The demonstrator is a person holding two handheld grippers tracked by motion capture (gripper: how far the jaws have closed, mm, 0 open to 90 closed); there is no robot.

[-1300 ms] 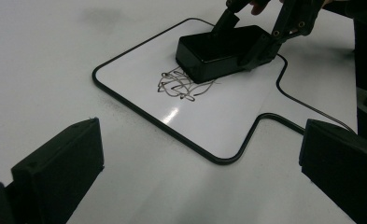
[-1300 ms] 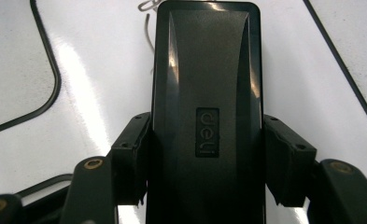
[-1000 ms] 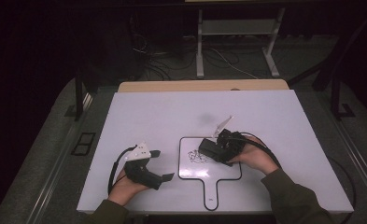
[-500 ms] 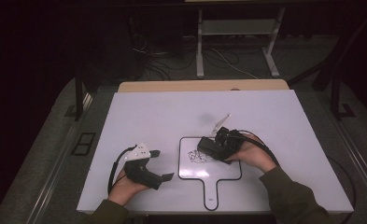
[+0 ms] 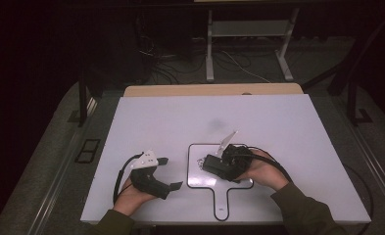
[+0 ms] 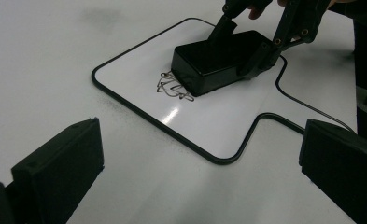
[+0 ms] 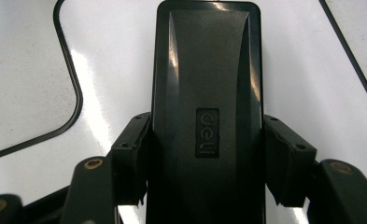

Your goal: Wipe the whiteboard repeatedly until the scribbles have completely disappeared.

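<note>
A small white board [image 5: 200, 182] with a black rim and a handle lies on the table's near middle. My right gripper [image 5: 223, 165] is shut on a black block eraser [image 5: 213, 165], which rests flat on the board. In the right gripper view the jaws clamp both long sides of the eraser [image 7: 207, 93]. A black scribble [image 6: 172, 87] sits on the board right at the end of the eraser [image 6: 214, 60]. My left gripper [image 5: 170, 172] rests left of the board, open with nothing between its jaws [image 6: 202, 135].
The white table [image 5: 180, 122] stretches wide behind and beside the board. A wooden strip [image 5: 209, 90] runs along its far edge. Beyond it are dark floor, cables and a metal stand [image 5: 249, 44].
My right gripper has slid the eraser a little nearer and to the left, over the scribble, so less ink shows. The left gripper has stayed put.
</note>
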